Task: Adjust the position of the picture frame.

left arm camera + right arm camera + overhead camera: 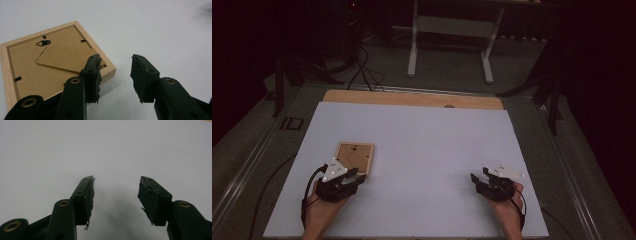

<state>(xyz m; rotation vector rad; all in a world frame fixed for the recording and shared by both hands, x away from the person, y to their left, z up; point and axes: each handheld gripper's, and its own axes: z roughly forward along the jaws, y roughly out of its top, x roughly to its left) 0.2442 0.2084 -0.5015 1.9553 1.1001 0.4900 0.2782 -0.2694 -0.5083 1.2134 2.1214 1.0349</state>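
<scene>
The two black jaws of the left gripper are seen spread apart in the left gripper view, with nothing pinched between them. One jaw overlaps the near corner of a small square picture frame of pale wood, which is laid face down so that its brown fibreboard backing is turned upward; whether the jaw touches the wood cannot be told. The other jaw is held over bare table just beside that corner. On the backing a small black hanging hook is seen near the far edge, and small black retaining tabs are set along the inner edges of the wood.

In the high view the left gripper is held in the person's left hand at the near left of the table, and the picture frame is seen just beyond it, flat on the surface and slightly turned.

The jaws of the right gripper are likewise spread wide, and nothing is gripped by them; bare white surface is seen between and beyond them. In the high view the right gripper is held low at the near right, well apart from the frame.

Both are carried over a large white tabletop sheet, behind which a strip of light wooden board is exposed along the far edge.
</scene>
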